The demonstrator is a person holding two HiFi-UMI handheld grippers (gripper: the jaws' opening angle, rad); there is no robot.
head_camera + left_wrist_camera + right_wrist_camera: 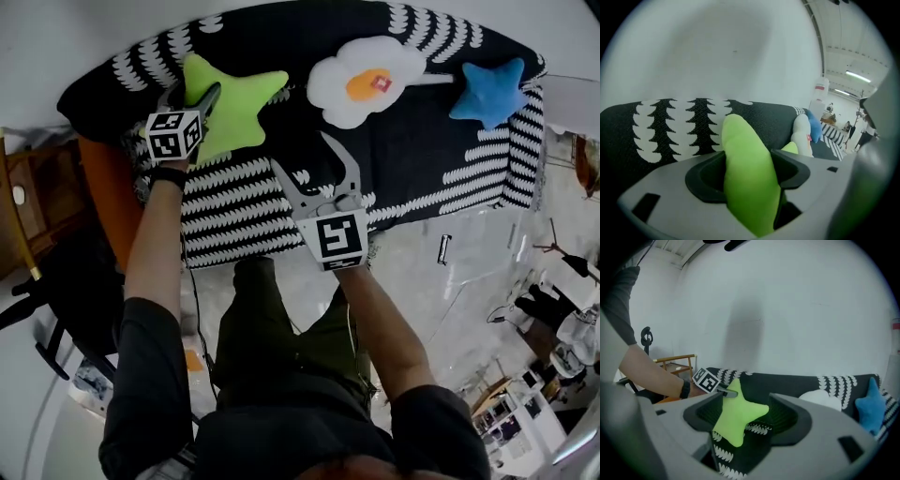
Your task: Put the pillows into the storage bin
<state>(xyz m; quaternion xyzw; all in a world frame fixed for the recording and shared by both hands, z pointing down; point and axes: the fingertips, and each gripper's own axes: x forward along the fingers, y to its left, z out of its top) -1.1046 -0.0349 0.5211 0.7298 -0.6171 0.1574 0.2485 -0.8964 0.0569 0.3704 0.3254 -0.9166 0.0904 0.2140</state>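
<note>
- Black sofa (422, 159) with a white leafy print, three pillows lined up along the seat against the backrest.
- The green star pillow (230, 108) is at the left end, the white cloud-ish pillow (361, 80) with an orange patch is about in the middle, and the blue star pillow (487, 92) is way over at the right end. All three are on the sofa, none is in a bin.
- The left gripper (195, 94) is on the green star. In its own view one of the star's points runs straight up through the jaws and fills the gap, with both jaws pressed against the fabric. So it has a grip on that point, and the jaws stand fairly far apart because the point is chunky.
- The rest of the star is lying flat on the seat, not lifted as far as I can see.
- The right gripper (305, 159) is out over the front part of the seat, between the green star and the white pillow, and touches neither. Its jaws are spread wide with nothing in them. You can see the green star through the gap, but it's well beyond them.
- Black band (167, 175) on the person's left wrist, just behind that gripper's marker cube (173, 134).
- A wooden stand (677, 364) sits off the sofa's left end.
</note>
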